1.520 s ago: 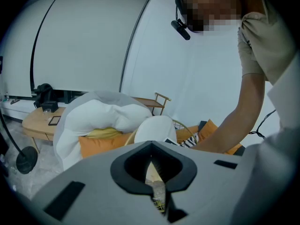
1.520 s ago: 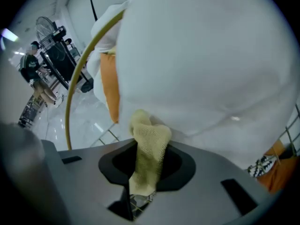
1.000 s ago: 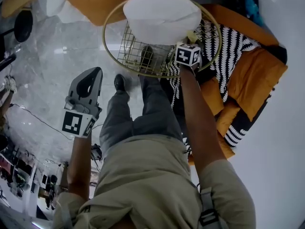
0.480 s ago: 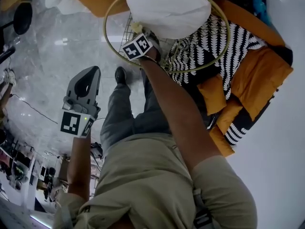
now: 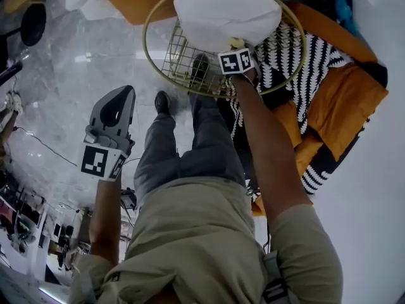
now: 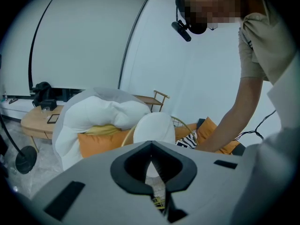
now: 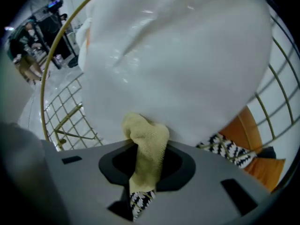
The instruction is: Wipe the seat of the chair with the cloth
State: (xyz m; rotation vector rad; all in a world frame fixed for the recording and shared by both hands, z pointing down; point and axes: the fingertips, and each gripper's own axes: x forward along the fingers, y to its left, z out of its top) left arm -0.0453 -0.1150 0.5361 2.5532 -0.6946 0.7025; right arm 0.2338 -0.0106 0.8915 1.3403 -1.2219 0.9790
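Cloth, a pale yellow knitted rag, is pinched in the right claw: the two halves close on it, and a bunched end sticks out ahead and touches the lower edge of the white cushion. That cushion lies in the chair, a round shell of gold wire mesh with a gold hoop for a rim. In the head view the person's right arm reaches forward to the near side of the hoop, with the claw's marker cube just below the cushion.

A black-and-white patterned throw lies to the right of the chair, partly under the hoop, over orange cushions. A scrap of the same pattern shows under the right claw in its own view.

The left claw hangs well apart from the chair, out over the pale marble floor to the left of the person's grey trouser legs. Its halves are pressed together at the tips with nothing between them. Its view looks across at the chair from the side, with a heap of white bedding on an orange cushion to the left of it and a wooden tabletop further left
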